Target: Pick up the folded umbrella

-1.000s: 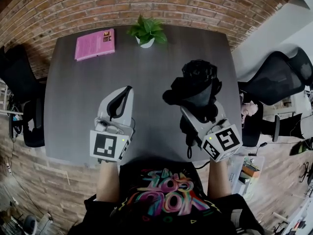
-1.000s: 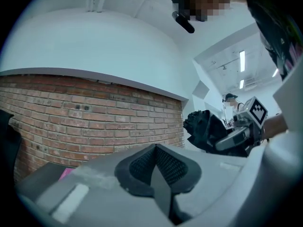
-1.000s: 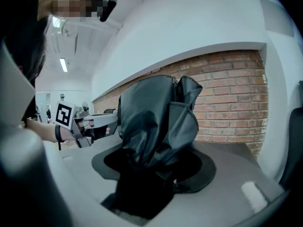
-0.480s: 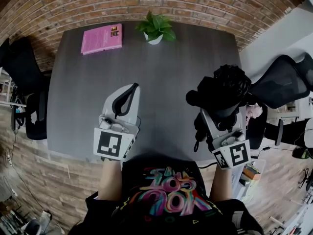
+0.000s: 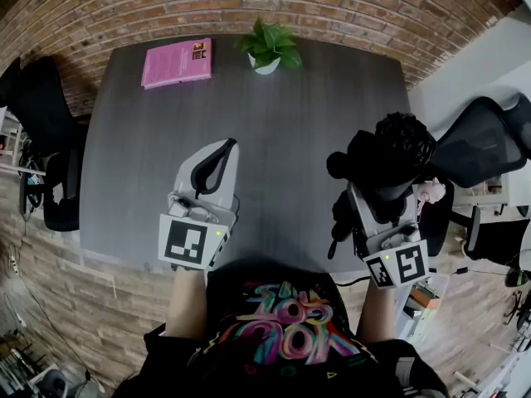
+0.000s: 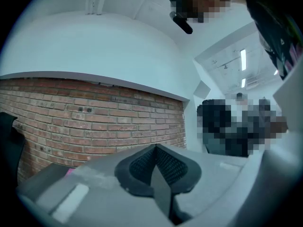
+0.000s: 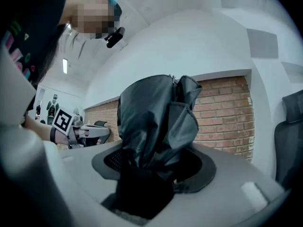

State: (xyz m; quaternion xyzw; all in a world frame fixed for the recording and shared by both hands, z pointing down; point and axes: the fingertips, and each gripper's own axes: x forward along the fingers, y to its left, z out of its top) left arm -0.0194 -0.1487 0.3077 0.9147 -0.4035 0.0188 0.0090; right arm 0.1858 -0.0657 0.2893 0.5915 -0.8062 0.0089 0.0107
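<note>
**Item 1. Right gripper.** Jaws are clamped on the black folded umbrella of crumpled glossy fabric. The pads pinch its narrower lower part, so the bulky gathered end projects beyond the tips, and a dark strap dangles below. In the head view the umbrella sits at about 3 o'clock of the dark grey rectangular table, over its right edge. It appears to be carried clear of the surface, so the pick-up is judged essentially done.

**Item 2. Left gripper.** Jaws are pressed together with nothing between them. It is parked near the table's 7 o'clock, probably to stay out of the way.

**Item 3. Surroundings, not involved.**
- Pink rectangular book at 11 o'clock.
- Small green potted plant in a white pot at 12 o'clock.
- Black mesh office chair beyond 3 o'clock, close to the umbrella; a possible snag.
</note>
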